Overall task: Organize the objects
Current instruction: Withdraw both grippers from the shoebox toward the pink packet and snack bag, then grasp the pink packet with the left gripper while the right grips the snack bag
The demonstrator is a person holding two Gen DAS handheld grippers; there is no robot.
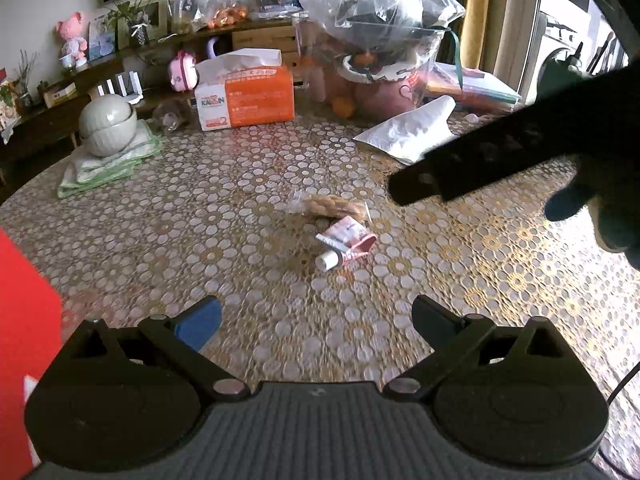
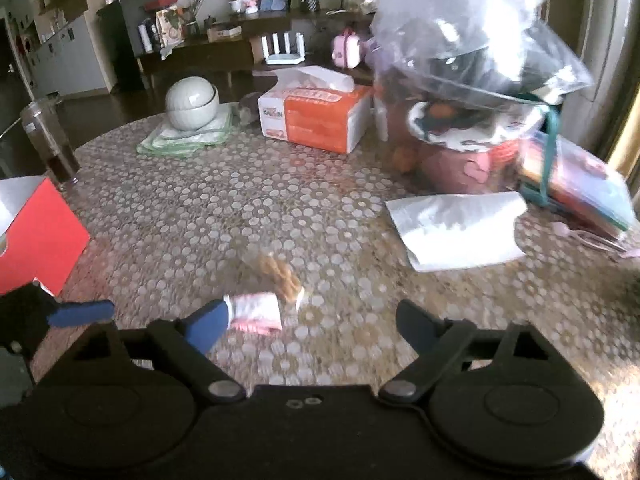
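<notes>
Pink tube (image 1: 345,245) on patterned table (image 1: 240,184), touching snack packet (image 1: 328,205) beyond it. Ahead of left gripper (image 1: 316,322), jaws wide, empty. Beside right gripper (image 2: 310,326) left fingertip (image 2: 208,326), jaws wide, empty.

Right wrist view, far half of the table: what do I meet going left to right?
Glass → stacked bowls on green cloths → tissue box → pink pot → stack of booklets.

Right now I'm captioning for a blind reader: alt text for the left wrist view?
The open left gripper hangs over a patterned table, aimed at a pink tube and a snack packet lying mid-table. The right gripper reaches in from the right; a tissue box and bowls stand behind.
</notes>
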